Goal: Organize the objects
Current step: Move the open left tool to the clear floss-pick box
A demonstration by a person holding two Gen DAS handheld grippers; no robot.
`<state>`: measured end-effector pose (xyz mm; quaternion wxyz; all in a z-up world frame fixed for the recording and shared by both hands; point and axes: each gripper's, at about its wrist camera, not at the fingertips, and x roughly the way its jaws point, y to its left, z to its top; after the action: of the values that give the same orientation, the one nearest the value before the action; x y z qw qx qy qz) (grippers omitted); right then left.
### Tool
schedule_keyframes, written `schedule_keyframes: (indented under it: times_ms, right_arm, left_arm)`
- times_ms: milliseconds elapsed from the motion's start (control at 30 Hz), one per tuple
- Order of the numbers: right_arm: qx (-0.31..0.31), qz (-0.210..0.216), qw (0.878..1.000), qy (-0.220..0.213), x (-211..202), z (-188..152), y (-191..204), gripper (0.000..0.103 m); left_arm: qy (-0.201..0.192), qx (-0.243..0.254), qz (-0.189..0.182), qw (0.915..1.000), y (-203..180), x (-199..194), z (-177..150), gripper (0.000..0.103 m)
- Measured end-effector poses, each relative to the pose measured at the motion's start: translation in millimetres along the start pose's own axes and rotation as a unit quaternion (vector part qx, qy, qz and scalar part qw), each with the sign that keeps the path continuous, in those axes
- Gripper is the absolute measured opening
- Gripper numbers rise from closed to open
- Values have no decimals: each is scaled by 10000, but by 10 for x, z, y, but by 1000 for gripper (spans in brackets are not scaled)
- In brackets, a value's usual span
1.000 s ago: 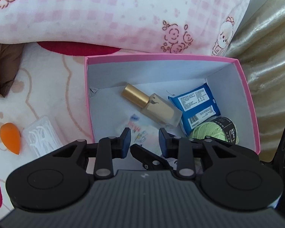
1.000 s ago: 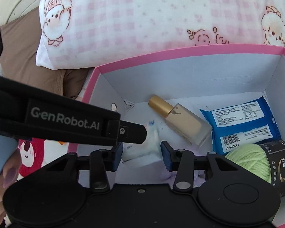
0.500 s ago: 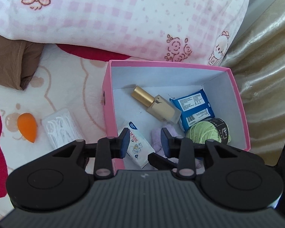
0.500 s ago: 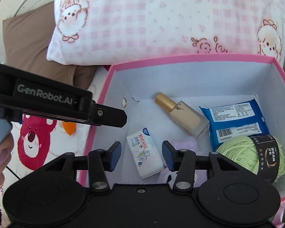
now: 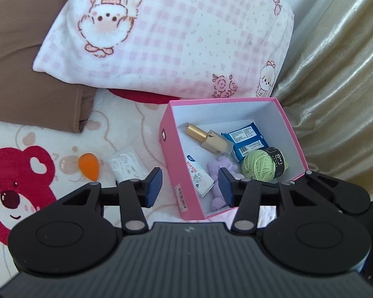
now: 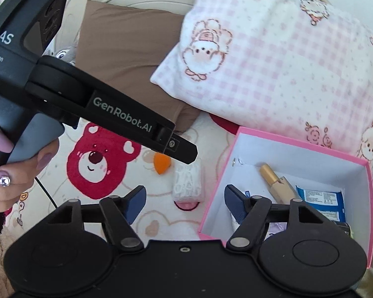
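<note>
Cream blanket (image 5: 126,134) with red bear print, pink-check pillow (image 5: 176,34), gold curtain (image 5: 335,79) (right edge). Pink box (image 5: 172,159) on blanket — left gripper (image 5: 189,186) and right gripper (image 6: 184,202) both agape, just widened, empty.

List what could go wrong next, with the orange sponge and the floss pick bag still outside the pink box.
1. The floss pick bag lies flat on the soft blanket; fingers may snag the fabric instead.
2. The orange sponge is small and rounded; it might squirt out of a pinch.
3. The pink box is already crowded near its front; a drop there could land on the rim.
</note>
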<state>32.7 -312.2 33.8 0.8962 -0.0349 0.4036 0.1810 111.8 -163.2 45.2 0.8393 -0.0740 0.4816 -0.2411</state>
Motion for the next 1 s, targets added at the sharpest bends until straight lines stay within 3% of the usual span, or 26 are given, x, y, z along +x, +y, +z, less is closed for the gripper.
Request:
schedule_keyframes:
  times_ms: [267,600,733,1000]
  right_arm:
    - [-326,212,9992,-47,213,13,443,83]
    - [-1016,-363,9937,-297,877,-71,720,83]
    - [-939,-589,9936,-205,1123,-110,666,83]
    - [-1346,-1238,9831,-119,1537,-256,751,83]
  left_arm:
    - [-224,-352,185,9990,494,-244,-262,64]
    - [-342,-1062,58,9937,1108,114,-524,73]
    - [-395,-1249,-77,9914,1295,349,-595,77]
    - [-538,-1537,-706,9841,1530,819,-746,77]
